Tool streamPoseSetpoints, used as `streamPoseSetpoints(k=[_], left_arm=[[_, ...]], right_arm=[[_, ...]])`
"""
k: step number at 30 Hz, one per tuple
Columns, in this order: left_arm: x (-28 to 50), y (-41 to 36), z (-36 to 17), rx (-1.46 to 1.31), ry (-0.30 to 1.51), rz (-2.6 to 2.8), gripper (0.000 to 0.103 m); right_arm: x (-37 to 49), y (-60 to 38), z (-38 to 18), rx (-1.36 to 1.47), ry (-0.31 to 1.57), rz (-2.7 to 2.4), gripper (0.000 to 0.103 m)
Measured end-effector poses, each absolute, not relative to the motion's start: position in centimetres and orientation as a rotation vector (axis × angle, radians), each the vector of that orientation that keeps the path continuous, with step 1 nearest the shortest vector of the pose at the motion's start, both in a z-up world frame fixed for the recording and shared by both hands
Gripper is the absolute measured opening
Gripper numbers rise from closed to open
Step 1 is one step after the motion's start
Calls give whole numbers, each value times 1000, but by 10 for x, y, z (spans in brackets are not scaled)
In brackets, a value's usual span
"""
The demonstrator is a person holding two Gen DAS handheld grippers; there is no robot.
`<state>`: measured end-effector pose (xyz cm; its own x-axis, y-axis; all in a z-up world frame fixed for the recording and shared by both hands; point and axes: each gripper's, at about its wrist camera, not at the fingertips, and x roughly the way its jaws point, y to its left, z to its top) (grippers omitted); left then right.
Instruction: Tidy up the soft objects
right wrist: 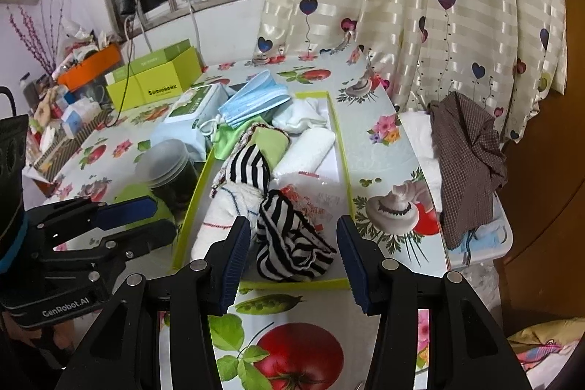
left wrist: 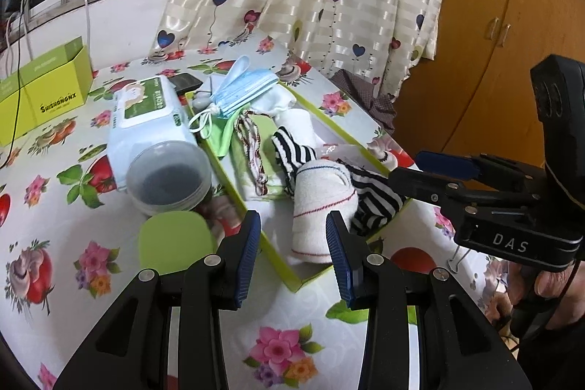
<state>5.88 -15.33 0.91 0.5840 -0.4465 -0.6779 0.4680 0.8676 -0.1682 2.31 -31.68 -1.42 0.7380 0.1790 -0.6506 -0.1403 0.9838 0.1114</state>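
Note:
A shallow lime-green box (left wrist: 297,282) (right wrist: 292,284) on the flowered tablecloth holds soft things. In it are blue face masks (left wrist: 243,90) (right wrist: 252,101), white socks (right wrist: 303,119), a green cloth (right wrist: 270,141), a woven cord (left wrist: 252,148), black-and-white striped socks (left wrist: 292,148) (right wrist: 289,243) and a rolled white towel with red lines (left wrist: 320,207) (right wrist: 219,225). My left gripper (left wrist: 292,243) (right wrist: 161,218) hovers open above the box's near end, in front of the towel. My right gripper (right wrist: 292,254) (left wrist: 406,167) is open over the striped sock, and its pads do not press on it.
Left of the box stand a wet-wipes pack (left wrist: 146,112), a clear lidded jar (left wrist: 168,178) and a green flat lid (left wrist: 175,240). A lime carton (left wrist: 47,90) sits at the back left. Curtain (right wrist: 402,6) behind; a brown checked cloth (right wrist: 468,163) lies on a bin at the right.

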Motion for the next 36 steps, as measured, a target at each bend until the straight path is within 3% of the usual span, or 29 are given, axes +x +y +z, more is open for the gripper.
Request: streamPoseSetpoints(k=[11, 17, 36], left_arm=[[44, -147, 14, 49, 789, -477, 39], [38, -144, 14, 54, 794, -442, 39], [26, -145, 18, 111, 762, -385, 39]], right_arm=[[4, -295, -11, -30, 747, 168, 49], [-1, -284, -14, -56, 765, 178, 57], [-10, -268, -16, -99, 780, 205, 58]])
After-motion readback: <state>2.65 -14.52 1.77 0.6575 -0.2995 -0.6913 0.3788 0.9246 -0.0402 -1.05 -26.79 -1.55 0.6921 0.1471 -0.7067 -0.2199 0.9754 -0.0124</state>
